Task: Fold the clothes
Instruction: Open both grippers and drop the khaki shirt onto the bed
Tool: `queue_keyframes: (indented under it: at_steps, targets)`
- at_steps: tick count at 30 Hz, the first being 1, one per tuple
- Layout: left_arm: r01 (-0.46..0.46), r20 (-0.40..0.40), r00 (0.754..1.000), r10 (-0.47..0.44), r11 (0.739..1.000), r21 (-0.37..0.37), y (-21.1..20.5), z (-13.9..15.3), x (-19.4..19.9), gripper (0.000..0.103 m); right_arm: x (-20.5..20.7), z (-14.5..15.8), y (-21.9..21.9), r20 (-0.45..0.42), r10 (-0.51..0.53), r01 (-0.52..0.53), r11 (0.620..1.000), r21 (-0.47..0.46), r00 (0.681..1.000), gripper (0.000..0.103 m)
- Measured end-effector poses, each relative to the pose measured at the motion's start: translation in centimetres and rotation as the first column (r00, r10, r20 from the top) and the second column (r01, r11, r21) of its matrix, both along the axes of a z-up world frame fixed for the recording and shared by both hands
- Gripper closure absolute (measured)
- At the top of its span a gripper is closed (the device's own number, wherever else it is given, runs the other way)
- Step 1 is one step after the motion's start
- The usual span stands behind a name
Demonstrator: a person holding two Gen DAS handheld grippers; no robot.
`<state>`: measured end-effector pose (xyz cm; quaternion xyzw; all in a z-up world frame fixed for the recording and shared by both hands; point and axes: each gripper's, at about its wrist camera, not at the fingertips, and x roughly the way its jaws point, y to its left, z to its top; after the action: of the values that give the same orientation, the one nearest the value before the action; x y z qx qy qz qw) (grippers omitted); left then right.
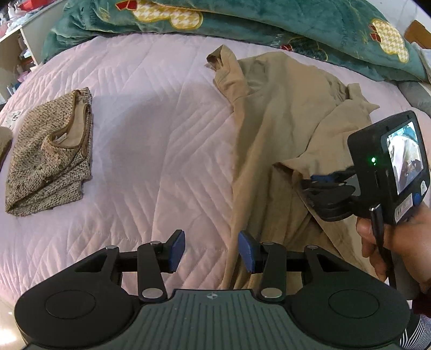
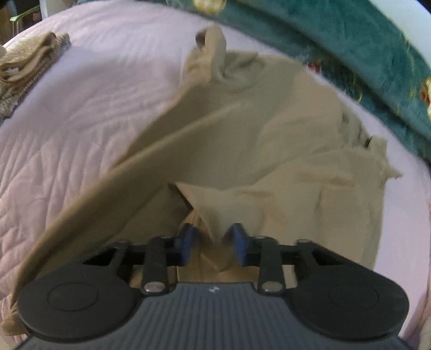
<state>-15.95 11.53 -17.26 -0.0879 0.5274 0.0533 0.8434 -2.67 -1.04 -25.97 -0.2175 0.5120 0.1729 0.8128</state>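
A beige garment (image 1: 280, 129) lies spread on the pink quilted bed (image 1: 150, 150), one end bunched toward the far side. My left gripper (image 1: 211, 251) is open and empty, just above the garment's left edge. My right gripper (image 1: 327, 185) shows in the left wrist view at the right, over a raised fold of the garment. In the right wrist view the garment (image 2: 269, 129) fills the middle and a point of its cloth hangs between the blue pads of my right gripper (image 2: 212, 243). The pads stand apart, so I cannot tell whether they pinch the cloth. That view is blurred.
A folded brown tweed garment (image 1: 51, 153) lies at the left of the bed; it also shows in the right wrist view (image 2: 29, 70). A green blanket (image 1: 269, 24) with gold patterns is piled along the far edge. Shelves (image 1: 18, 51) stand at the far left.
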Motion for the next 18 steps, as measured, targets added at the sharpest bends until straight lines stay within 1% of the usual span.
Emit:
queue_keyframes:
  at_steps: [1,3,4,8,13,18]
  targets:
    - [0.006,0.001,1.000,-0.006,1.000,-0.003,-0.1,0.0,0.1,0.057,0.1,-0.1,-0.4,-0.013,-0.012,0.012,1.000,0.016,1.000,0.101]
    - [0.018,0.002,1.000,-0.018,1.000,-0.008,-0.4,0.1,0.2,0.057,-0.4,0.6,-1.4,0.004,-0.020,0.020,0.998,0.053,1.000,0.102]
    - [0.024,0.003,1.000,-0.024,1.000,-0.011,-0.5,0.1,0.3,0.057,-0.7,1.0,-1.7,0.020,-0.018,0.017,0.998,0.054,1.000,0.102]
    - [0.049,0.006,0.999,-0.049,0.999,-0.022,-1.0,0.2,0.7,0.057,-2.8,4.2,-5.0,0.061,-0.063,0.057,0.993,0.102,0.996,0.102]
    - [0.090,0.008,0.996,-0.090,0.995,-0.038,-2.0,0.7,0.9,0.057,-6.7,9.3,-11.8,0.084,-0.194,0.178,0.971,0.160,0.978,0.102]
    - [0.179,0.003,0.984,-0.180,0.982,-0.063,-4.6,2.0,0.7,0.057,-11.2,12.5,-18.7,0.087,-0.306,0.291,0.945,0.149,0.948,0.102]
